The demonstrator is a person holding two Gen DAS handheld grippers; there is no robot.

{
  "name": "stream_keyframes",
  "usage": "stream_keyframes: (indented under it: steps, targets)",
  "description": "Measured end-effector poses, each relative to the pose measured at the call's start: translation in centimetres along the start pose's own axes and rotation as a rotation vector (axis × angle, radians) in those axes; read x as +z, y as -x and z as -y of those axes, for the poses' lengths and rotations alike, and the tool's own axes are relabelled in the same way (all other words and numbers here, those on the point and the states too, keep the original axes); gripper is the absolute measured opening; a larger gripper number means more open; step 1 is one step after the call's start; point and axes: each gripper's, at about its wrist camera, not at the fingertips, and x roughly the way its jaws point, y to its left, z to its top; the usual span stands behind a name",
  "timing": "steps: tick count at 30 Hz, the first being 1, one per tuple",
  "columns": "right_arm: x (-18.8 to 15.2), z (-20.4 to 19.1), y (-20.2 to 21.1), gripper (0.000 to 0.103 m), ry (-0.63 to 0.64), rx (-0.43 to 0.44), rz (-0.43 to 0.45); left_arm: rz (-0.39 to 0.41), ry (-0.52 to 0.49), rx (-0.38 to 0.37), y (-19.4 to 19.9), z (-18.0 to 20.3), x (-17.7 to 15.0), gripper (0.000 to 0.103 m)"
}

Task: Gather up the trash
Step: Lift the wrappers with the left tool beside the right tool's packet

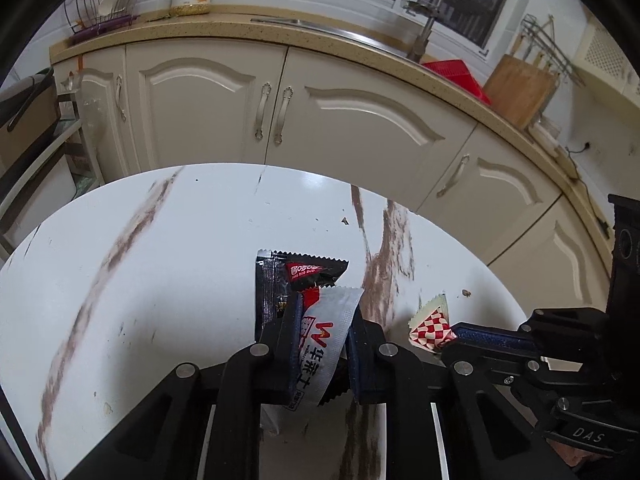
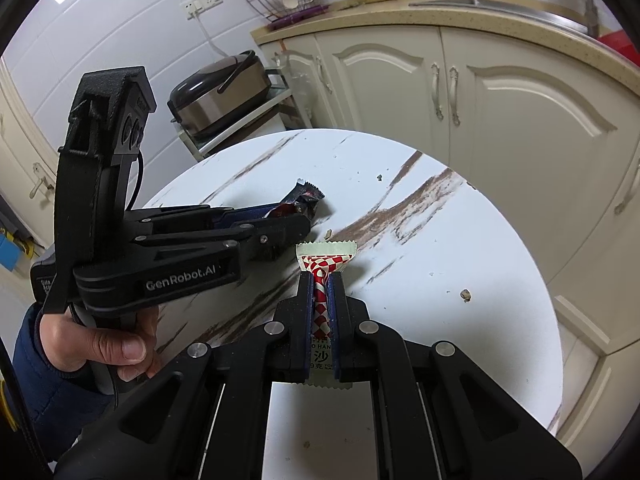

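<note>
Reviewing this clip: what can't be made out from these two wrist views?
- Left wrist view: the lower end of the silver wrapper and much of the black wrapper sit behind the left gripper fingers.
- Right wrist view: the printing on the checkered wrapper is mostly covered by the right gripper pads.
- Both views: no trash bin is in frame.
- Specks on the table are too small to identify.

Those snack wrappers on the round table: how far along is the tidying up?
Partway. The right hand-held gripper is shut on the red-checked wrapper. The left hand-held gripper pinches a silver wrapper, with a black wrapper against it. Both are still over the table, and no bin is in view. A few crumbs are left.
</note>
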Motion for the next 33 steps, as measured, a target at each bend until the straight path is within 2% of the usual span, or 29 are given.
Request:
stream_keyframes:
  steps: [12,16,18,20,22,24,27,29,30,31,32,33]
  targets:
    - [-0.3,-0.1,1.4,0.007,-0.002,-0.003,0.019,0.028,-0.026,-0.001,3.1,1.4,-0.8,0.01]
    - [-0.5,0.1,1.8,0.007,-0.002,-0.003,0.022,0.001,-0.032,0.048,2.8,1.6,-1.4,0.013]
    - [-0.6,0.0,1.9,0.007,-0.003,-0.002,0.022,-0.002,-0.018,0.057,2.8,1.6,-1.4,0.025]
    - [-0.6,0.1,1.9,0.007,-0.004,-0.001,0.022,0.0,0.002,0.087,2.8,1.5,-1.3,0.069]
    - [-0.7,0.2,1.9,0.007,-0.007,0.0,0.022,0.008,0.025,0.116,2.8,1.3,-1.1,0.088]
    - [-0.7,0.3,2.0,0.007,-0.007,0.004,0.024,0.008,0.039,0.133,2.6,1.2,-1.0,0.089]
    - [-0.7,0.6,1.9,0.007,-0.01,0.006,0.023,-0.041,0.061,0.136,1.1,1.1,-1.1,0.09]
    - [-0.7,0.9,1.9,0.007,-0.015,0.009,0.024,-0.021,0.017,0.168,0.8,2.1,-1.1,0.089]
    - [-0.7,1.0,1.8,0.007,-0.017,0.011,0.025,-0.021,0.012,0.146,0.7,2.2,-1.2,0.088]
    - [-0.7,1.1,1.8,0.007,-0.018,0.012,0.025,-0.014,0.01,0.121,0.6,2.5,-1.3,0.083]
    - [-0.8,1.2,1.8,0.007,-0.019,0.013,0.025,-0.009,-0.003,0.106,0.6,3.0,-1.3,0.064]
    - [-0.8,1.2,1.8,0.007,-0.021,0.014,0.026,-0.016,-0.032,0.117,0.4,3.5,-1.4,0.055]
